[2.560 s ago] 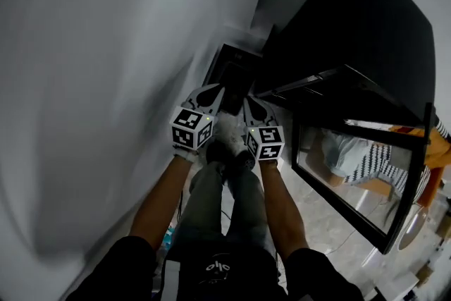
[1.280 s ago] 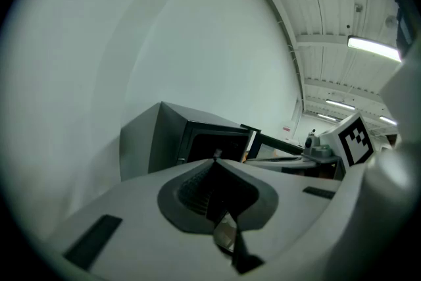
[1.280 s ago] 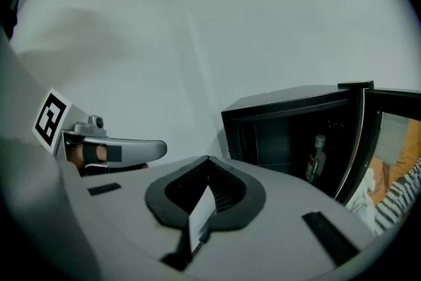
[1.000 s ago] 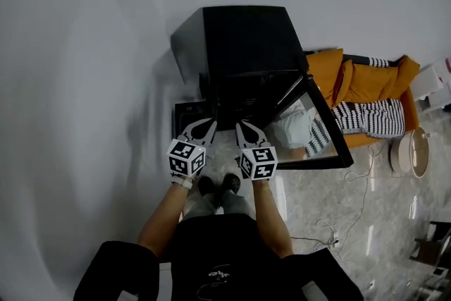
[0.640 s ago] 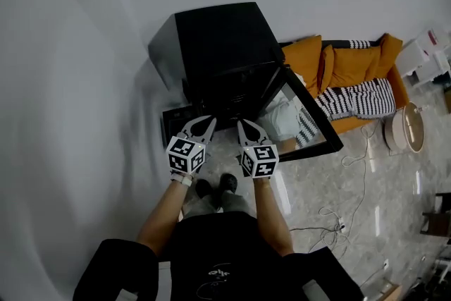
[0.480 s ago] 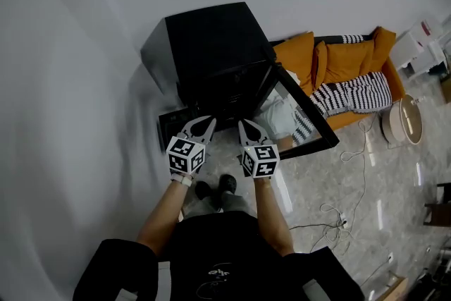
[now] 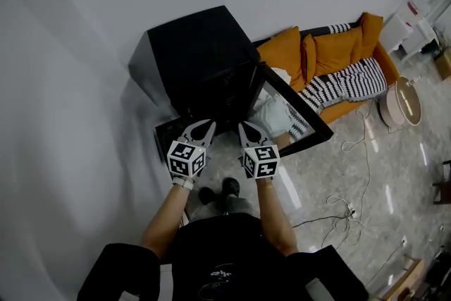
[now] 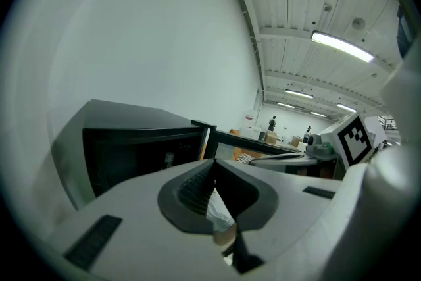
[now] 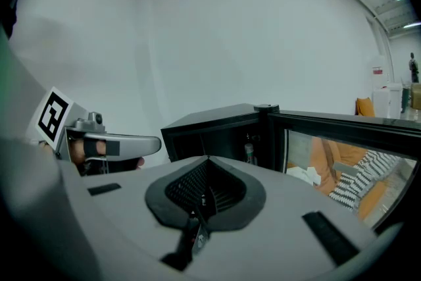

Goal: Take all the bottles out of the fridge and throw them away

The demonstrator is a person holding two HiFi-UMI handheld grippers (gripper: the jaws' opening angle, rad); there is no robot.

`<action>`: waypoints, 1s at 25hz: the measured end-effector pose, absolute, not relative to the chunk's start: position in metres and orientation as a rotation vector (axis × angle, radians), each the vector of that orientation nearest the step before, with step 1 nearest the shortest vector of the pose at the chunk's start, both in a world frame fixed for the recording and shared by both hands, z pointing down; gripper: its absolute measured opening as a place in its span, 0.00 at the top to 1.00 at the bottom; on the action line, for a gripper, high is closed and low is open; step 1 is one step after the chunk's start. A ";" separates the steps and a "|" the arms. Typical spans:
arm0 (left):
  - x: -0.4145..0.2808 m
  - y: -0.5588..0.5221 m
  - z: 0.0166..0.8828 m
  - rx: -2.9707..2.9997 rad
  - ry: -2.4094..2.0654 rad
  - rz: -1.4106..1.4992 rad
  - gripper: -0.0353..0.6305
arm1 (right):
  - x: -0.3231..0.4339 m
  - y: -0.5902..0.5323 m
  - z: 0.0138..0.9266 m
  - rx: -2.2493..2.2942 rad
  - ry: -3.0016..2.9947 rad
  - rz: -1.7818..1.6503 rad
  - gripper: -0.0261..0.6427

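My left gripper [image 7: 209, 123] and right gripper [image 7: 242, 125], mid-frame before the open fridge [image 7: 190, 53], are both closed and empty. Only the right gripper view shows what looks like a bottle [image 9: 248, 153] inside, at centre.

My left gripper [image 7: 202, 126] and right gripper [image 7: 244, 127] side by side, jaws together. Black fridge [image 7: 190, 53] at 12 o'clock, its glass door [image 7: 292, 116] open toward 3 o'clock. Orange sofa [image 7: 331, 49] at 2 o'clock, floor cable [image 7: 345, 204] at 4.
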State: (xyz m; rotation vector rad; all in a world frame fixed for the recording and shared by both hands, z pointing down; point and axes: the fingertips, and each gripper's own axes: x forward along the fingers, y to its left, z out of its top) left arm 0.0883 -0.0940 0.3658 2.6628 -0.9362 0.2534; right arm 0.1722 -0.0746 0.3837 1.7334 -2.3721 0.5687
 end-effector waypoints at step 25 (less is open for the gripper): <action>0.127 -0.127 0.415 2.715 -0.868 0.372 0.94 | 0.217 -0.120 0.427 1.867 -2.318 0.541 0.95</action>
